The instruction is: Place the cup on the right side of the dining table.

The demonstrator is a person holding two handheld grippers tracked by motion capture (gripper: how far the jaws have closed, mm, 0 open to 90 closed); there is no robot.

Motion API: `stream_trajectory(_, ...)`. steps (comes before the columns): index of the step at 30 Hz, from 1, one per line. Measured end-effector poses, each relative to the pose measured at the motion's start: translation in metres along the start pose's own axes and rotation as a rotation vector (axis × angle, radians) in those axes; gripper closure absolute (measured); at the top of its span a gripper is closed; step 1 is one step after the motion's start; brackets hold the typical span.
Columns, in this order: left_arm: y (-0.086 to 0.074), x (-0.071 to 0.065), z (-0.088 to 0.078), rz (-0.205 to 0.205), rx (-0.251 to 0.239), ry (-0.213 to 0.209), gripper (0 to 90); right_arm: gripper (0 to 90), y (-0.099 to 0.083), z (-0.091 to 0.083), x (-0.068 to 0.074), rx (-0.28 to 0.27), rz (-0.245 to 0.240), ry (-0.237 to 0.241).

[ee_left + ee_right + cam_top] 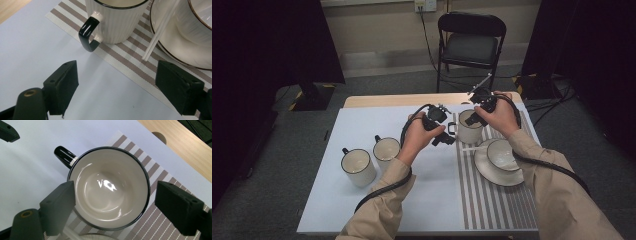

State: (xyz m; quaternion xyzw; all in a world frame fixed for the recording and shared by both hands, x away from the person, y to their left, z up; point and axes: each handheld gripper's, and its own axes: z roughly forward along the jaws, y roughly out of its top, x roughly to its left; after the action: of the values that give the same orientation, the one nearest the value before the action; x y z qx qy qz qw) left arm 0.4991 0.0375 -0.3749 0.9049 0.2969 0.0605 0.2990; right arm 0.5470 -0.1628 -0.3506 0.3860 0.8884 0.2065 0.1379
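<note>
A white ribbed mug (470,131) with a black rim and black handle stands on the striped placemat (492,200). My right gripper (472,119) hovers over it, and in the right gripper view it is open (115,191), with a jaw on each side of the mug's empty bowl (110,187). My left gripper (448,136) is just left of the mug and open (116,71), low over the mat, facing the mug's handle (87,32) without touching it.
A bowl (502,152) sits on a plate (492,174) right of the mug, with white sticks (160,30) resting on the plate's rim. Two more mugs (358,166) (386,149) stand at the left. A folding chair (469,45) is behind the table.
</note>
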Motion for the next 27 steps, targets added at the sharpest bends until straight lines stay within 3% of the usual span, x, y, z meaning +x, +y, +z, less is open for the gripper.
stream_trajectory(14,-0.014,-0.009,-0.003,0.009,0.014,-0.010,18.6,16.1,-0.003,-0.008,0.013,0.002,-0.015,0.013)
stream_trajectory(27,-0.028,-0.016,-0.005,-0.011,0.011,-0.018,18.6,16.1,-0.006,-0.010,0.027,0.002,-0.041,0.038)
